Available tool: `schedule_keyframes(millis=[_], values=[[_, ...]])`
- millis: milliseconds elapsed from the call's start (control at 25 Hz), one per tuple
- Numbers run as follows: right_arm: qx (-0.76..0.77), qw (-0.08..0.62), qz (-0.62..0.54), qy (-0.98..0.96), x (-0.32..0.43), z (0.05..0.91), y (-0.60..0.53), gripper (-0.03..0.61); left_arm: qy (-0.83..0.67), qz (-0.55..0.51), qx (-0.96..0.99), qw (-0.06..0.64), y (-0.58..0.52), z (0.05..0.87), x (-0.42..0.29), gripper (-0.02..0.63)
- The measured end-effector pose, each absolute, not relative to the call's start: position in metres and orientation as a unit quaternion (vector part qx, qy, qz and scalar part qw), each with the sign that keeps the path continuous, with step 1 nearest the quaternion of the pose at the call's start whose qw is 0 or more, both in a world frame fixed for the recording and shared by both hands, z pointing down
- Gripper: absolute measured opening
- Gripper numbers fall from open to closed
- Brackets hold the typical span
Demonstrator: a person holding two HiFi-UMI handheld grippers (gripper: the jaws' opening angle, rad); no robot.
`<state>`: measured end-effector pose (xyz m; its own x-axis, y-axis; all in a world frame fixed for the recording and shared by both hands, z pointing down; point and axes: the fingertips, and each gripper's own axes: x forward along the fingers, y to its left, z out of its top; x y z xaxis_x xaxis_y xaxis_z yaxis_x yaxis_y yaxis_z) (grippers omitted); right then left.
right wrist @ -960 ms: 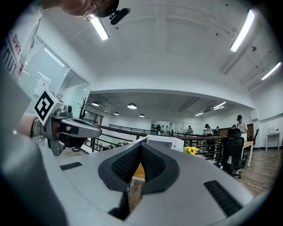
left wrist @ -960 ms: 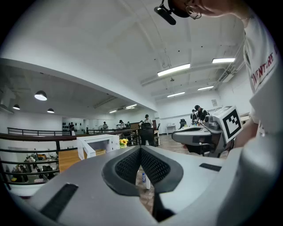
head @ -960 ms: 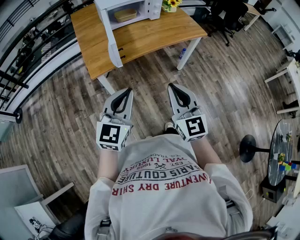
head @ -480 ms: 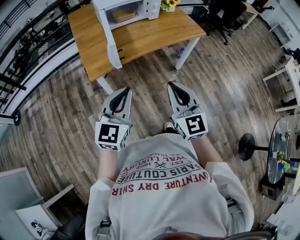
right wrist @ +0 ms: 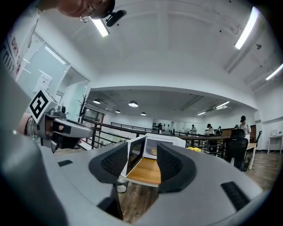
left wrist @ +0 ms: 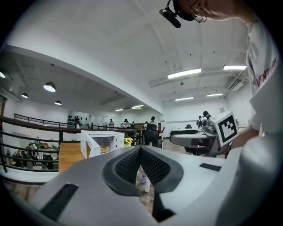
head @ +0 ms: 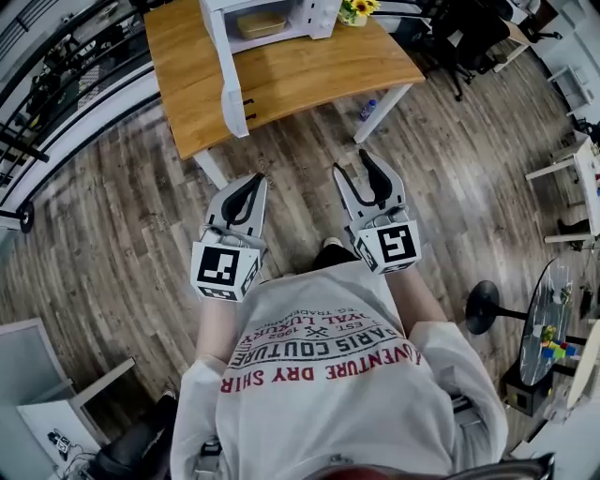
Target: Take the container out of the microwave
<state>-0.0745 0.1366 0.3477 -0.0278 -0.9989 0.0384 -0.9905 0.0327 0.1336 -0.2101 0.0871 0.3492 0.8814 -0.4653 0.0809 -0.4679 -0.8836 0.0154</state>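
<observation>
Container [head: 258, 23]: not yet taken, inside open microwave [head: 319, 14], well apart; left gripper [head: 251, 183] jaws pressed together, right gripper [head: 354, 167] jaws opening, empty.

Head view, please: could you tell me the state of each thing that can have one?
Microwave door: open, swung outward.
Container: inside the microwave.
Left tool: shut, empty.
Right tool: jaws opening, nothing between them.
</observation>
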Motion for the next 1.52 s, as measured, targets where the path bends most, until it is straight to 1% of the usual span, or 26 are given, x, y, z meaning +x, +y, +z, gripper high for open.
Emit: schedule_keyframes(millis=[160, 320, 560, 920, 1240, 1520], values=[[0.687, 0.062, -0.032, -0.723, -0.055, 0.354, 0.115, 0.209, -0.254, 0.049, 0.966, 0.016, 0.070, 0.355, -0.198, 0.014], [0.678, 0.054, -0.022, -0.733, -0.022, 0.365, 0.095, 0.209, -0.271, 0.061, 0.961, 0.014, 0.055, 0.364, -0.171, 0.014], [0.653, 0.039, -0.006, -0.757, 0.040, 0.377, 0.054, 0.209, -0.291, 0.078, 0.953, 0.021, 0.030, 0.379, -0.101, 0.014], [0.591, 0.041, 0.013, -0.806, 0.145, 0.381, -0.015, 0.209, -0.354, 0.091, 0.930, 0.025, -0.025, 0.378, 0.005, 0.014], [0.508, 0.069, 0.021, -0.858, 0.187, 0.389, -0.070, 0.209, -0.428, 0.092, 0.898, 0.043, -0.066, 0.381, 0.054, 0.014], [0.444, 0.131, 0.055, -0.885, 0.182, 0.422, -0.124, 0.209, -0.466, 0.120, 0.874, 0.067, -0.099, 0.399, 0.054, 0.014]])
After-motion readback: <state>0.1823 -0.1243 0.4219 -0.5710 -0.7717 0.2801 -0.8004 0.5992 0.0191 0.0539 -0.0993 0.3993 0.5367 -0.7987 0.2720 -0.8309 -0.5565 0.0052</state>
